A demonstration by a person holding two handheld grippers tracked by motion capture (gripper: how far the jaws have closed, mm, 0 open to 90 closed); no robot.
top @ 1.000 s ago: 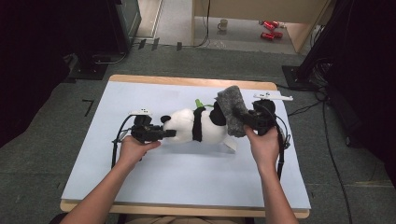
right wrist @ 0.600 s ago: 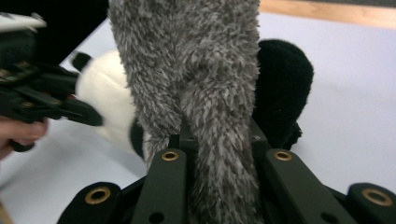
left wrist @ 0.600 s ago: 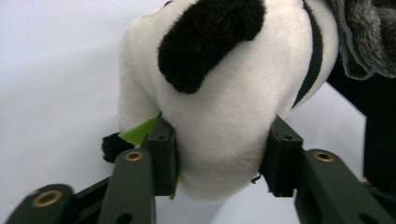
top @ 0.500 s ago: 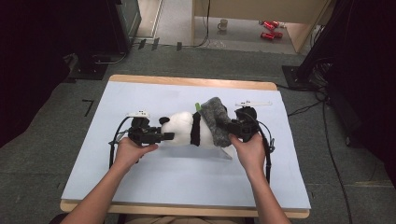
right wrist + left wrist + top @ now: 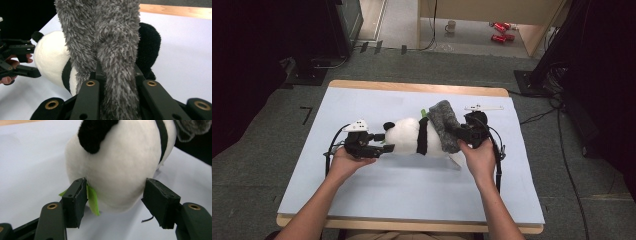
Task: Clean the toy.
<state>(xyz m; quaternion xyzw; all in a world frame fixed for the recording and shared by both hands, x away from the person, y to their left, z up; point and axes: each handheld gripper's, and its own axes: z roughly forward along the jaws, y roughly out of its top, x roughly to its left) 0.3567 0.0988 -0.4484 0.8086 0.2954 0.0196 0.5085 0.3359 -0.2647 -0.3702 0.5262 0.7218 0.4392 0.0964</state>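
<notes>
Our left tool (image 5: 384, 148) has just been opening around the plush panda (image 5: 412, 136); our right tool (image 5: 457, 133) clamps the grey furry cloth (image 5: 444, 122).

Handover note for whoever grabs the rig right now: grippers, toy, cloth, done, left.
Left gripper: jaws open, they have just been opening. The panda plush head sits between the pads; the left pad touches a green tag, the right pad stands just off the fur.
Right gripper: shut on the grey furry cloth, held over the panda's body.
Panda lies on its side mid-table on the blue mat; the cloth drapes across its rear half in the high view.
Done: cloth brought onto the toy.
Left, probably: settle or wrap the cloth, then release the right gripper.
</notes>
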